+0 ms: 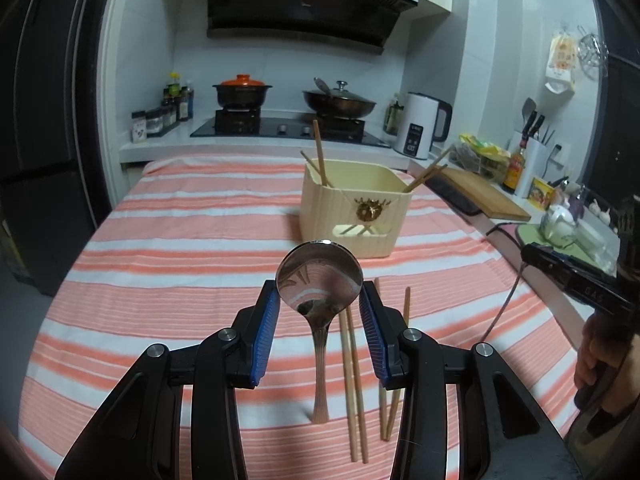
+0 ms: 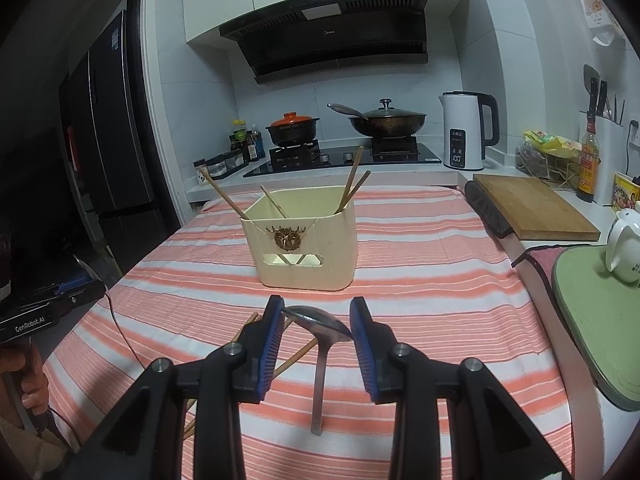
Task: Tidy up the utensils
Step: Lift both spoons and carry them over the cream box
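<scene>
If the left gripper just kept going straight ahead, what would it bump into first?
Probably nothing new at once: the left gripper already holds the spoon by its bowl. Straight ahead, the spoon would likely meet the cream utensil holder first, though depth is hard to judge.

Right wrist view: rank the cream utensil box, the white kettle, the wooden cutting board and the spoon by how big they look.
1. wooden cutting board and cream utensil box: look alike in area, so no ranking between them.
2. white kettle
3. spoon, smallest, though it lies nearest the camera, which enlarges it.
</scene>
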A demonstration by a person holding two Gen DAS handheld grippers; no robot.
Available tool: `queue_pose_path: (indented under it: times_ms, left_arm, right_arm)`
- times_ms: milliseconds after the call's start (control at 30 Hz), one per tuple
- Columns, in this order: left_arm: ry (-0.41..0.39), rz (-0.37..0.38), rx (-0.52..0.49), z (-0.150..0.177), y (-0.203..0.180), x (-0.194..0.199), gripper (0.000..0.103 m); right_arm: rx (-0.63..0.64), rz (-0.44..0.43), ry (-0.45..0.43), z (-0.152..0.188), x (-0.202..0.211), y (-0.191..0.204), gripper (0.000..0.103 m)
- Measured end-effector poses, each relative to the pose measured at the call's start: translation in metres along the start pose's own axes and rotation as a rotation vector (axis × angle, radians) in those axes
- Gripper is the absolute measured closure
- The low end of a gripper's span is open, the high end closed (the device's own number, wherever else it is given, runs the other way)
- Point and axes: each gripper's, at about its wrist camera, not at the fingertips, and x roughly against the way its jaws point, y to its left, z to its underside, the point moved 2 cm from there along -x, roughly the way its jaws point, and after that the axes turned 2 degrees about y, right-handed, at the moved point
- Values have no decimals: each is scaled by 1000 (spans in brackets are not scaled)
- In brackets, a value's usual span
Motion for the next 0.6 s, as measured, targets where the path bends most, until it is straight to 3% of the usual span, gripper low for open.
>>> queue_pose_path:
  times_ms: [367,600]
  left_arm:
    - [-3,48,19,-17,0,3,62]
    - [-29,127,29,-55,-8,9,62]
  right_arm:
    - [8,-17,-24,-21,5,4,69]
    - [24,-74,-25,-52,2,13,69]
